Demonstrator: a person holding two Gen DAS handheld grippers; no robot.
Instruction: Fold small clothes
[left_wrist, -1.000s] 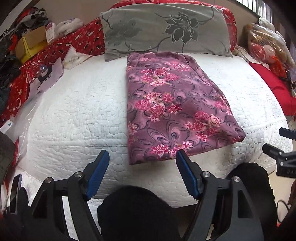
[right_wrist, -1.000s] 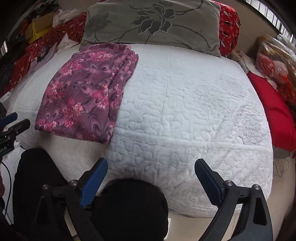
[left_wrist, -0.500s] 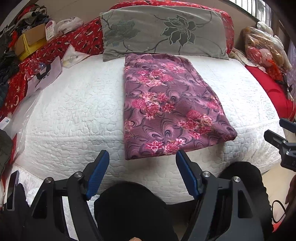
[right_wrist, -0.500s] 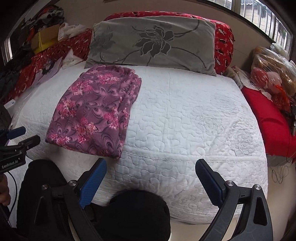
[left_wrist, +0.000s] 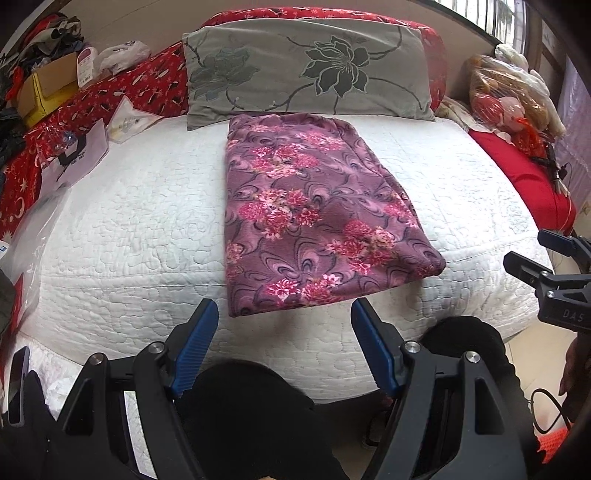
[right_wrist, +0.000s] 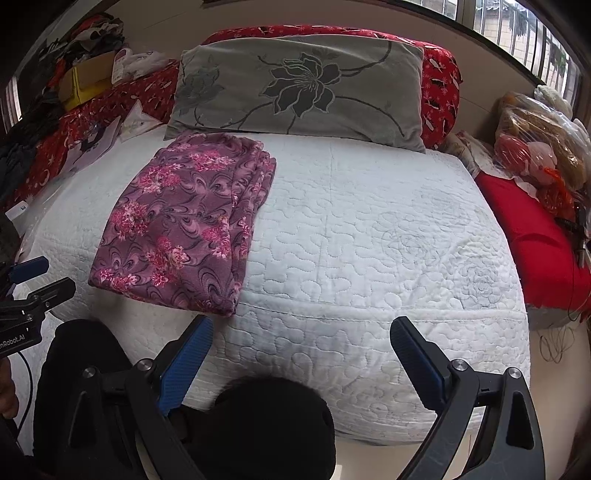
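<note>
Left gripper (left_wrist: 282, 325) wide apart, nothing between its blue pads, held off the bed's near edge. Right gripper (right_wrist: 301, 338) likewise spread and empty. Beyond them: purple floral garment (left_wrist: 314, 218), folded flat on white quilt (right_wrist: 388, 240), its far end reaching grey flowered pillow (left_wrist: 306, 70).

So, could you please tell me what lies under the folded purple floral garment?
The folded purple floral garment lies flat on the white quilted bedspread, its far end reaching the grey flowered pillow. The quilt directly beneath is covered, so anything there is hidden.
</note>
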